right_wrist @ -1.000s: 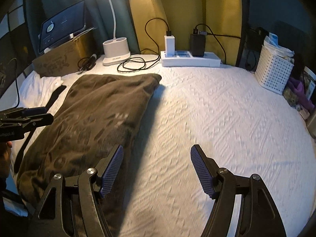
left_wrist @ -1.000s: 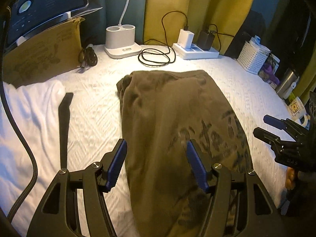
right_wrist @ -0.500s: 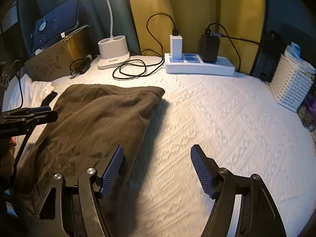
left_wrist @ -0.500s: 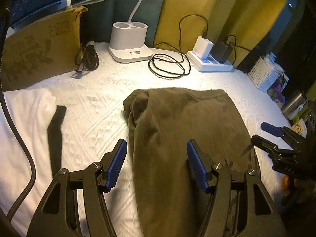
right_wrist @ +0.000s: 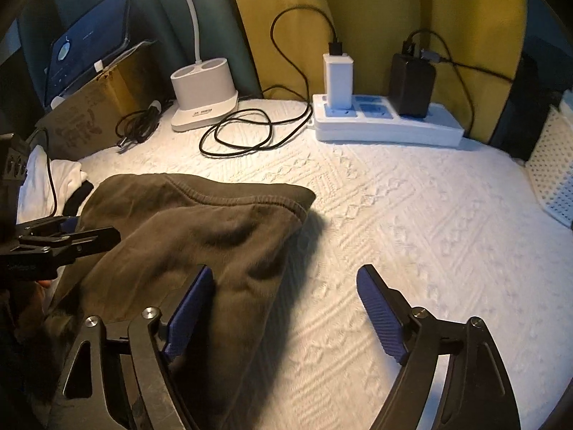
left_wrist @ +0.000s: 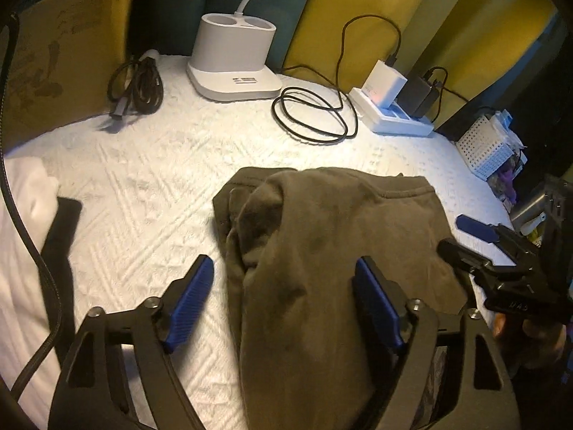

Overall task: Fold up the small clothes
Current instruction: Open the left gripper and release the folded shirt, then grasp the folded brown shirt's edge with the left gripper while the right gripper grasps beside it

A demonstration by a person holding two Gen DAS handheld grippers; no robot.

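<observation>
White bedspread (left_wrist: 150, 179) bears brown garment (left_wrist: 322, 258) running lengthwise toward lamp base (left_wrist: 234, 61); both tools (left_wrist: 286, 297) (right_wrist: 286, 301) gape empty.

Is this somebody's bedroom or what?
Probably a bedroom: a white quilted bedspread holds an olive garment, with curtains, a desk lamp and a power strip with chargers behind it.

Both wrist views low, sharing the garment (left_wrist: 322, 258).

- Yellow curtain (right_wrist: 286, 18) along the top of the frame, teal panel (right_wrist: 150, 7) at upper left.
- White textured bed cover (right_wrist: 412, 215) across the middle, lit warmly from the upper left.
</observation>
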